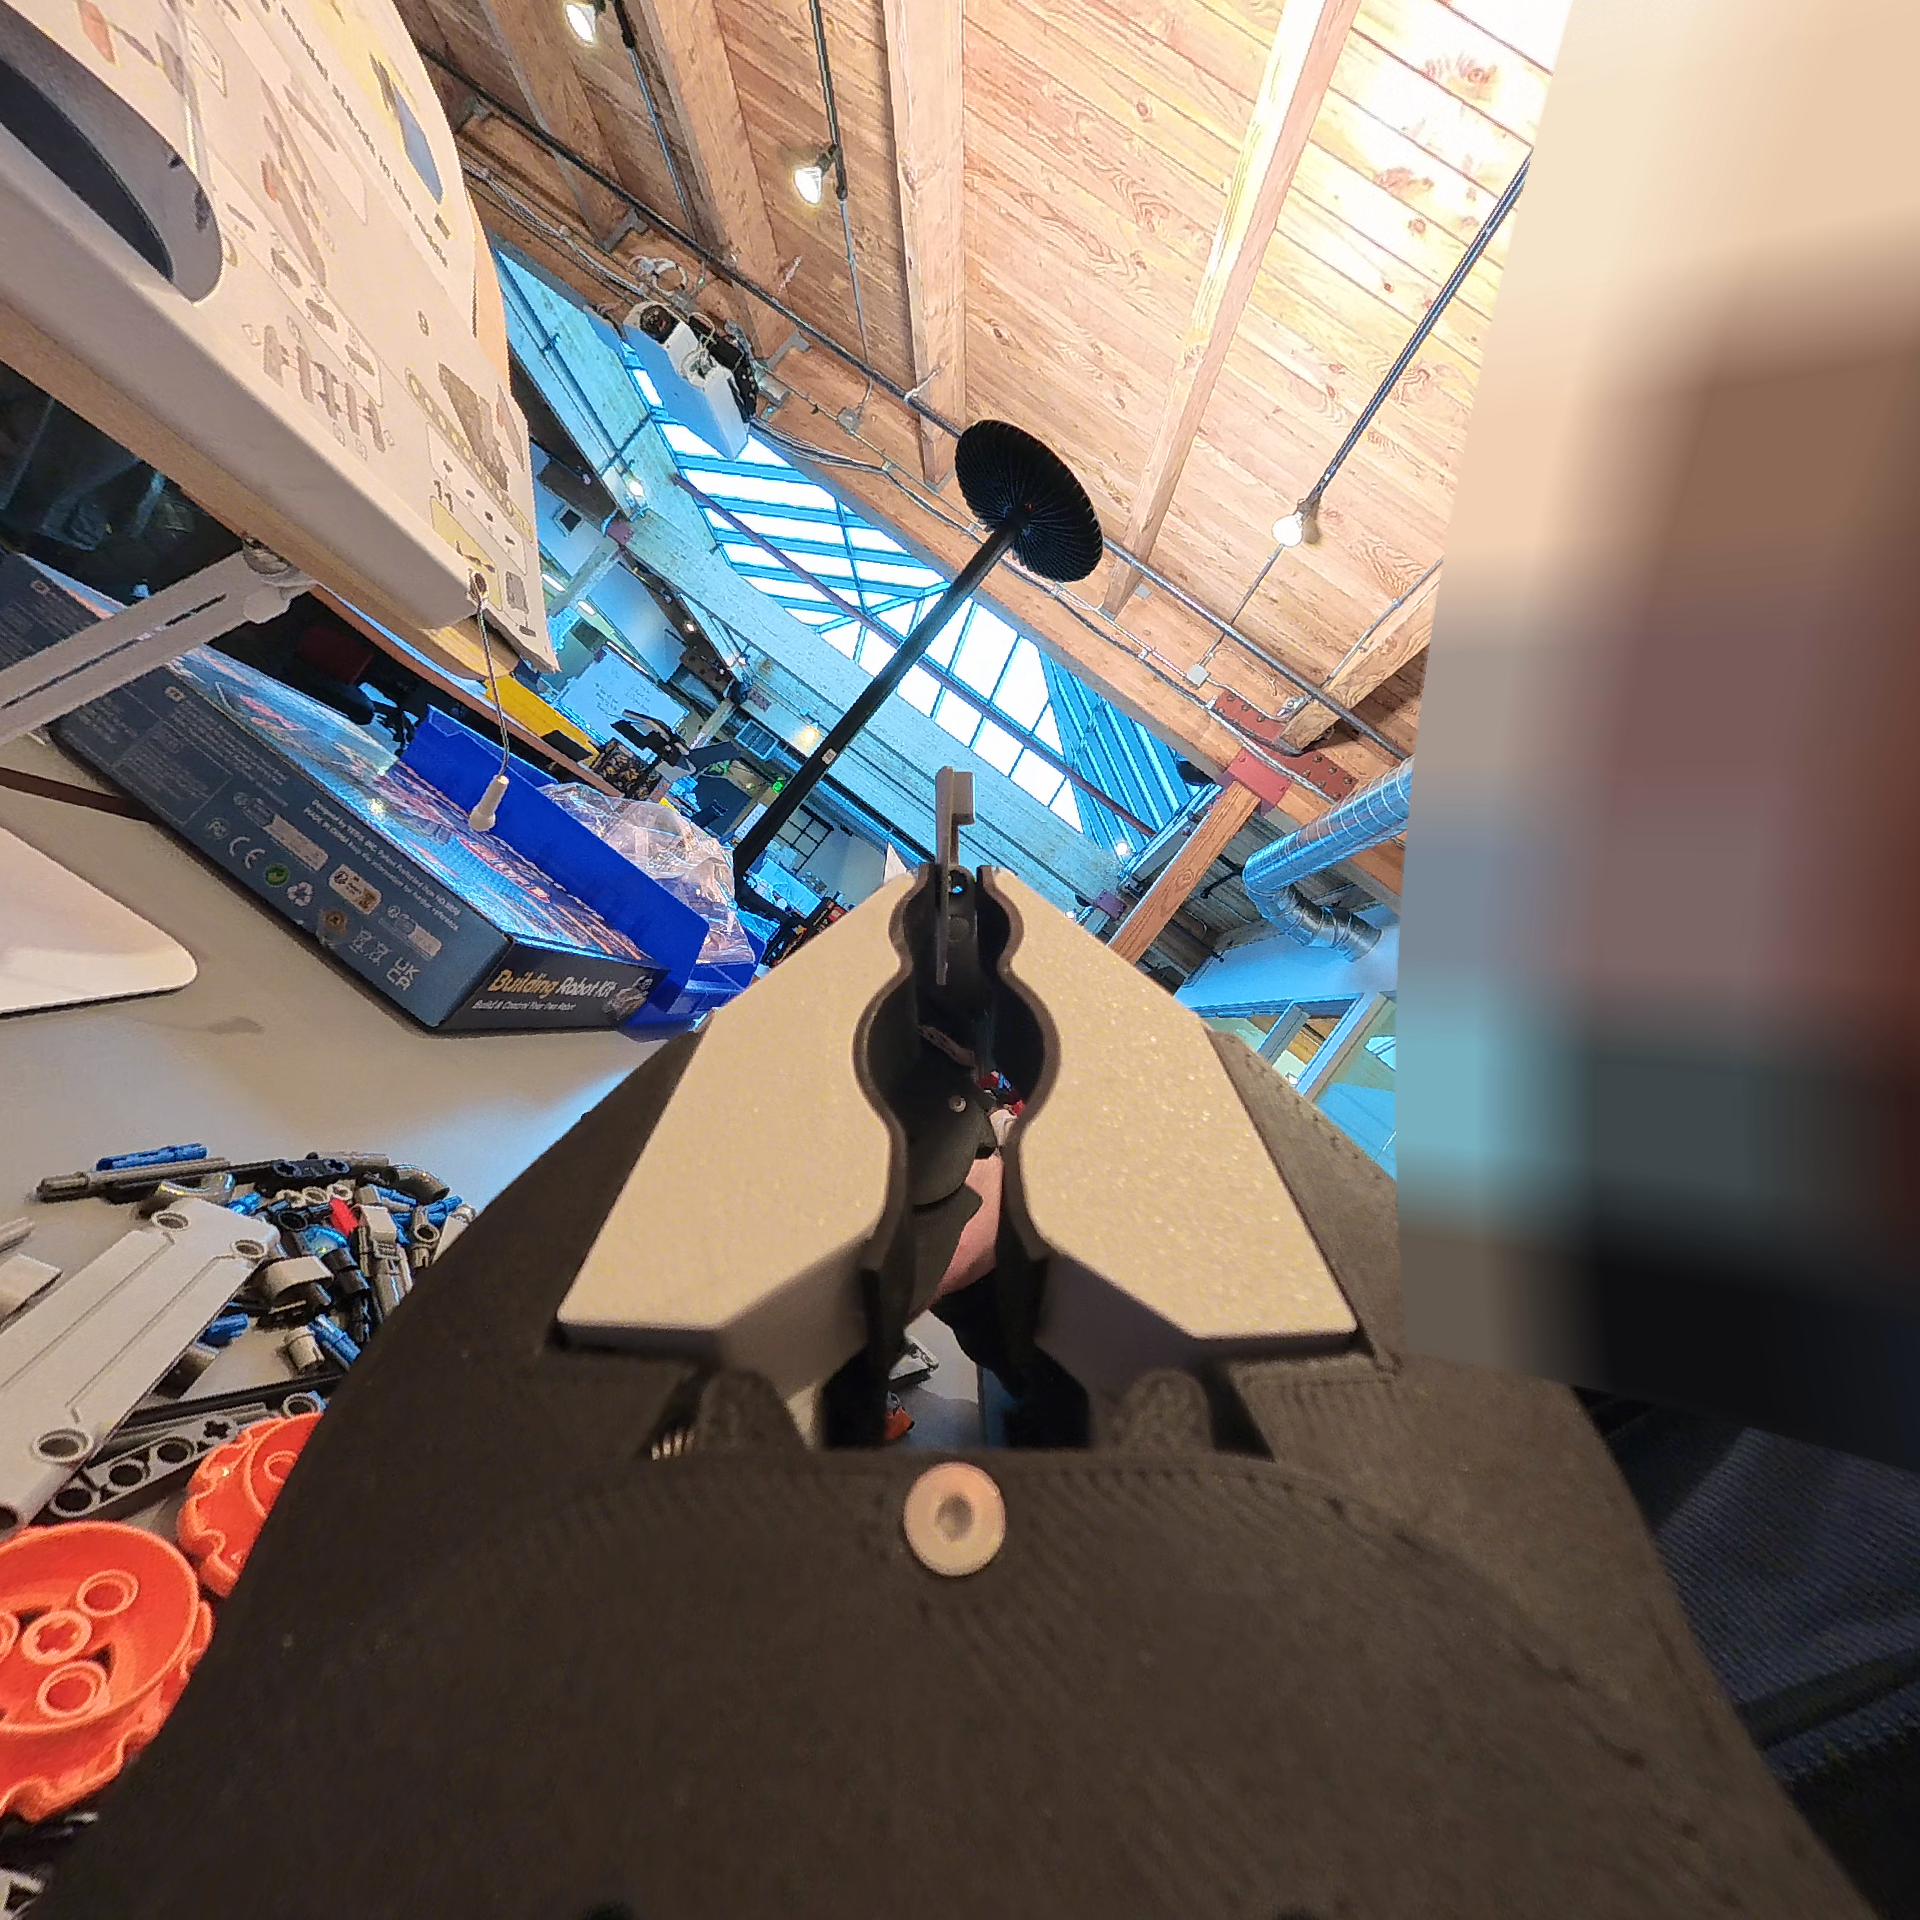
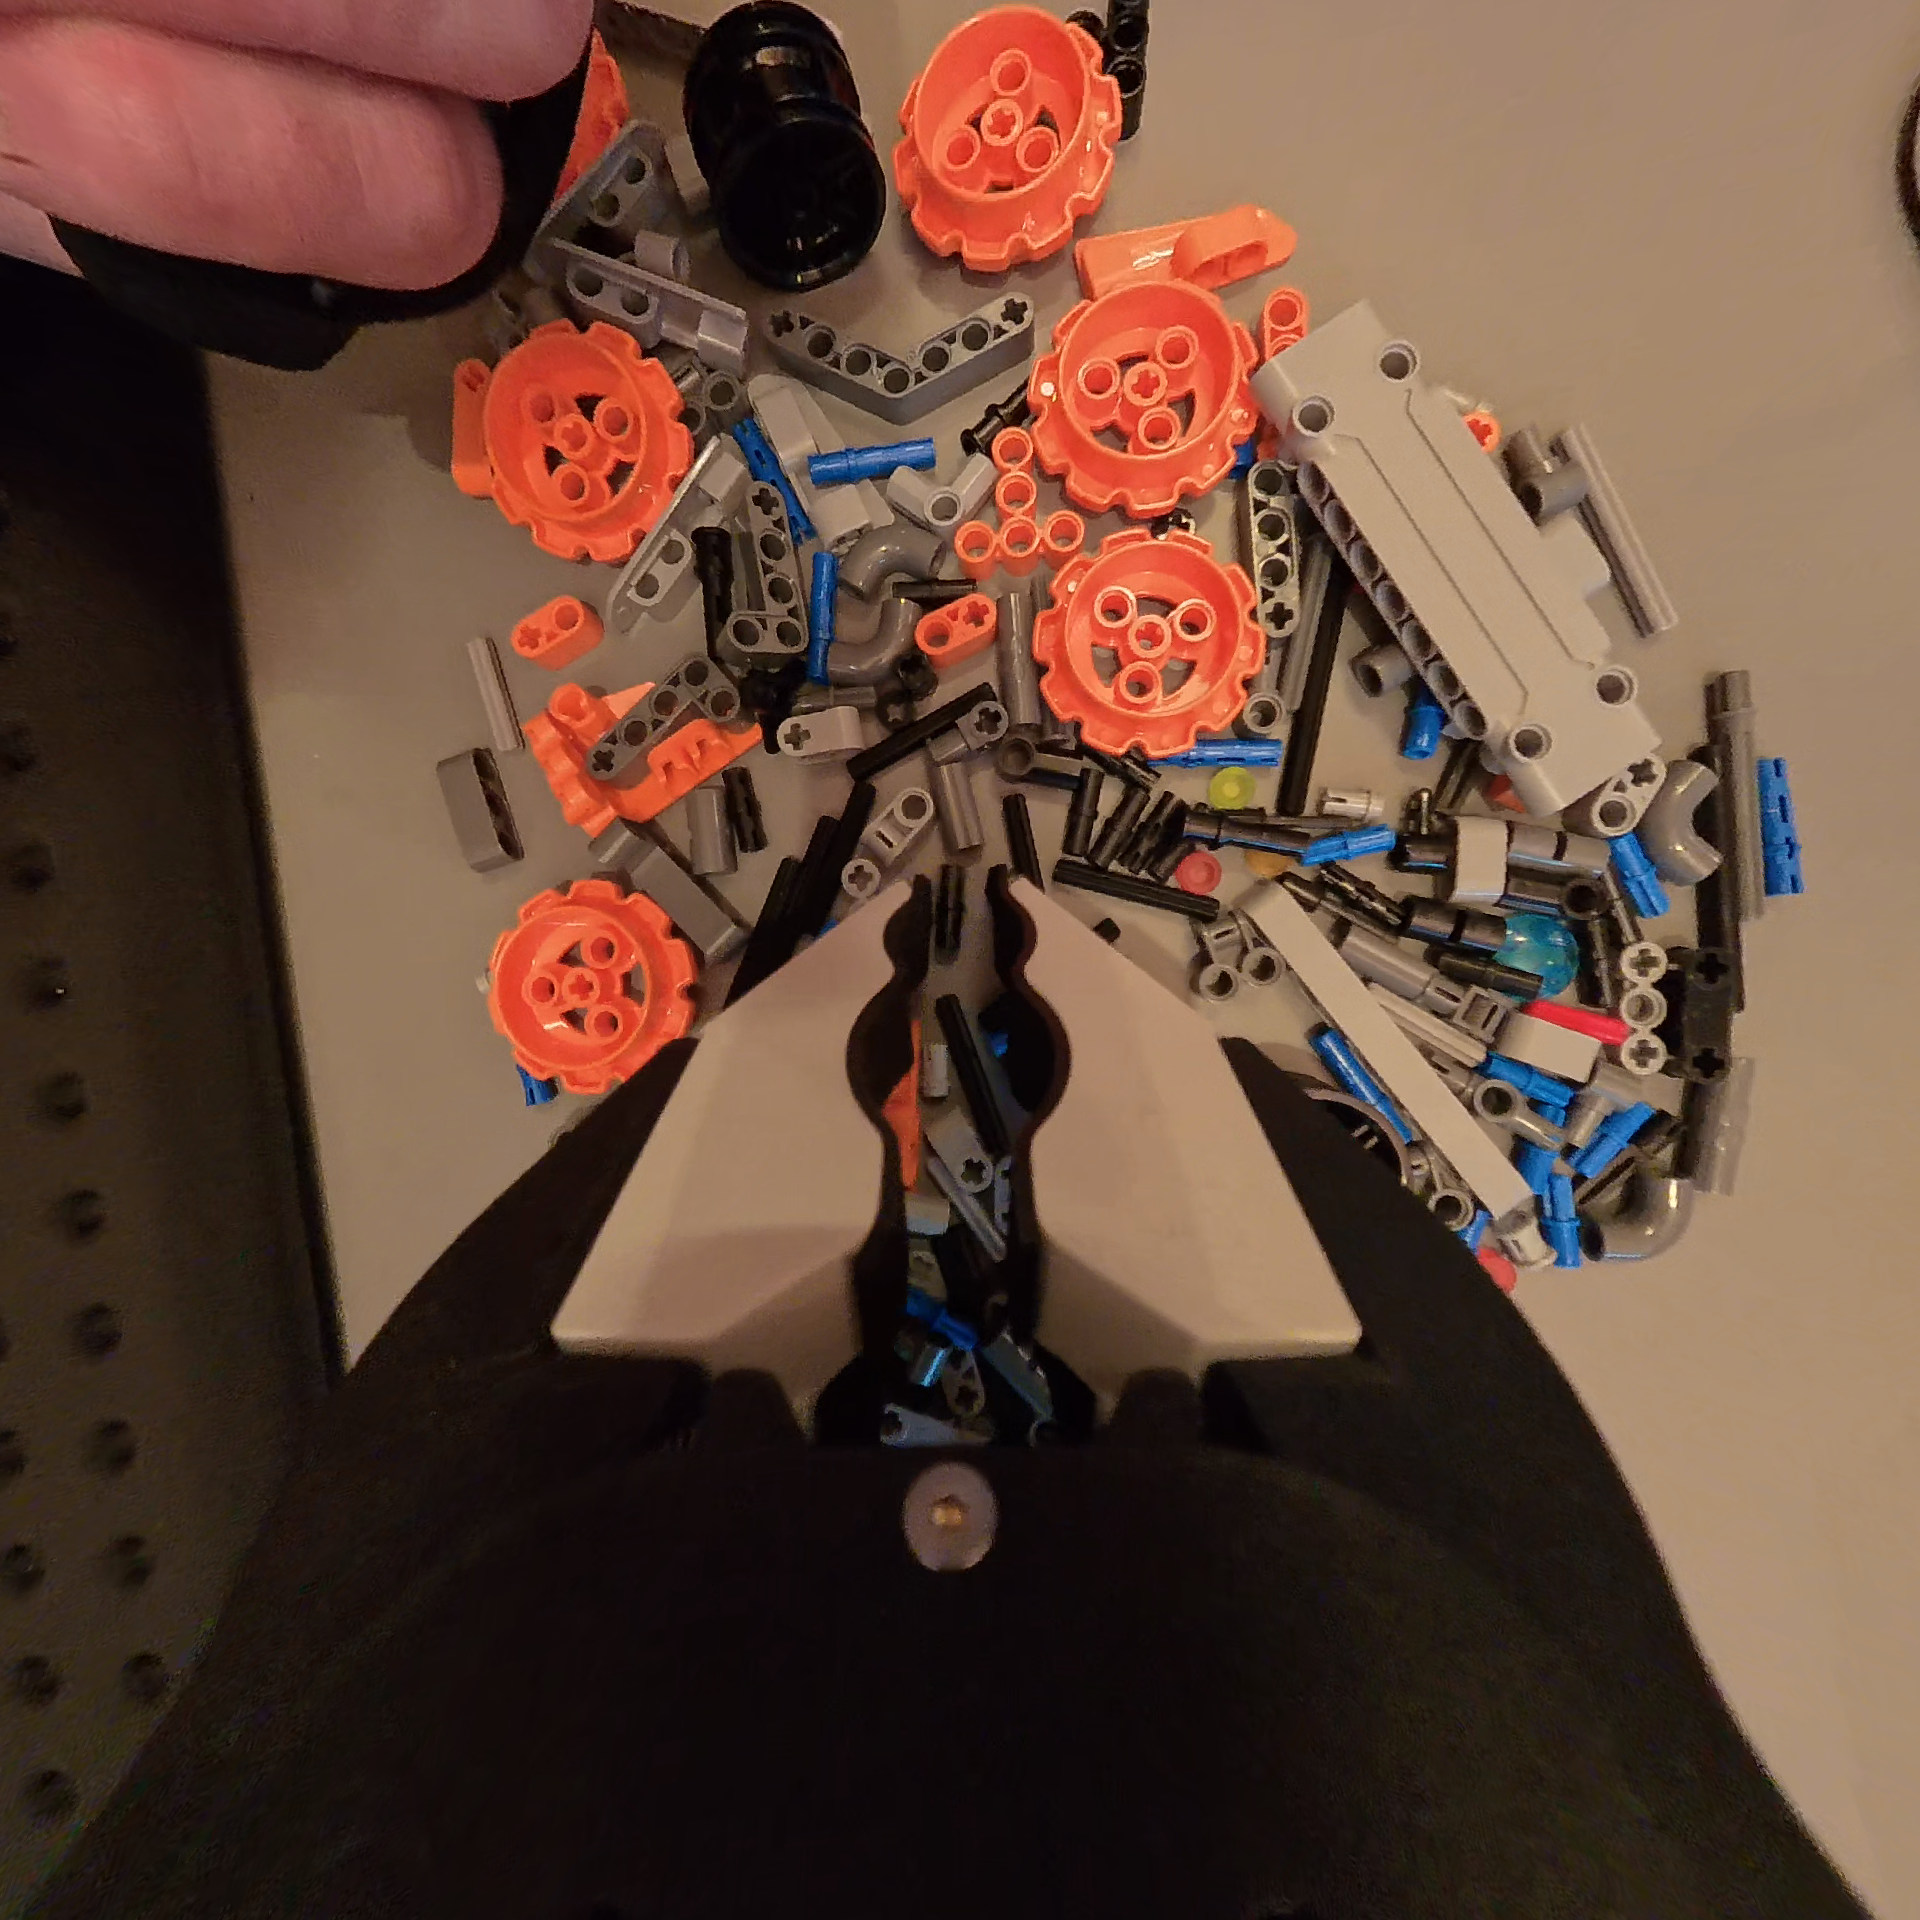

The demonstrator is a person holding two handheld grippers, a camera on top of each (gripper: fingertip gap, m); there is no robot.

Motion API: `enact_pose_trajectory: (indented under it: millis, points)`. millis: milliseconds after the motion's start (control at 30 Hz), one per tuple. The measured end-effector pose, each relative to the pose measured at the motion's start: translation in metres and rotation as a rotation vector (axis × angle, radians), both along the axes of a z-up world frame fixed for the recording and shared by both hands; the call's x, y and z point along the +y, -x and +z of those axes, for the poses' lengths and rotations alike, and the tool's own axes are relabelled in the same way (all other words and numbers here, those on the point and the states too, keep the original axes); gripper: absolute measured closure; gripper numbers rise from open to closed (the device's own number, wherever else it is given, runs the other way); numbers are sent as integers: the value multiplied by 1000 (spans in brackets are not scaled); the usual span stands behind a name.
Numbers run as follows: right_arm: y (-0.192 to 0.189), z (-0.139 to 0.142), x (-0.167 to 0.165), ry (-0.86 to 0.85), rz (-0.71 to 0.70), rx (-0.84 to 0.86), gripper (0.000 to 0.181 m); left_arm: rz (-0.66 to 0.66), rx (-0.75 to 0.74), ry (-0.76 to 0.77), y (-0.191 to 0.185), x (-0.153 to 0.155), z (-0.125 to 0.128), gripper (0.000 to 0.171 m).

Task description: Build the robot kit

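Observation:
My left gripper [image 1: 952, 885] is tilted up toward the ceiling and is shut on a small dark building-kit assembly [image 1: 948, 1039]. A grey piece [image 1: 954, 805] of it sticks out past the fingertips. My right gripper [image 2: 956, 896] points down over a pile of loose kit parts [image 2: 1039, 665] on the grey table [image 2: 1558, 187]. Its jaws are almost together, with a short black pin [image 2: 948, 906] between the tips. Orange toothed wheels [image 2: 1143, 639] and a long grey beam block [image 2: 1455, 561] lie in the pile. The pile also shows at the lower left in the left wrist view [image 1: 208, 1278].
A person's fingers [image 2: 260, 135] reach in at the top left, next to a black tyre [image 2: 790, 145]. A dark perforated mat [image 2: 104, 935] borders the table on the left. A blue kit box [image 1: 343, 862], a blue bin [image 1: 582, 831], an instruction sheet [image 1: 353, 260] and a black pole [image 1: 883, 686] stand beyond. The gap from one gripper's tips to the other's is roughly 20 cm.

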State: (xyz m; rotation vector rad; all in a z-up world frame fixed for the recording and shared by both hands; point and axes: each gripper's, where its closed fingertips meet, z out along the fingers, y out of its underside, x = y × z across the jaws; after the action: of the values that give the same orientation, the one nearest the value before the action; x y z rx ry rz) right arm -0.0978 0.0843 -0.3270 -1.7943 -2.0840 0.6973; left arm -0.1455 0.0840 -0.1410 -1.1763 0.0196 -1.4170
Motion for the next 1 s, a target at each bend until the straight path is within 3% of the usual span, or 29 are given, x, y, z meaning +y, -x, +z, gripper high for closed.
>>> enact_pose_trajectory:
  millis: [133, 733, 833, 1000]
  points:
    - [-3, 0, -1, 4, 4, 7, 168, 1, 0, -1, 0, 0, 0, 168]
    - [-11, 1, 6, -68, 26, 61, 180, -5, 3, 6, -1, 1, -2, 168]
    - [-6, 29, 8, -75, -1, 168, 180, -7, -7, 13, -1, 2, -3, 168]
    - [5, 110, 9, -131, -63, 446, 180, -14, 7, 34, -8, 6, -8, 167]
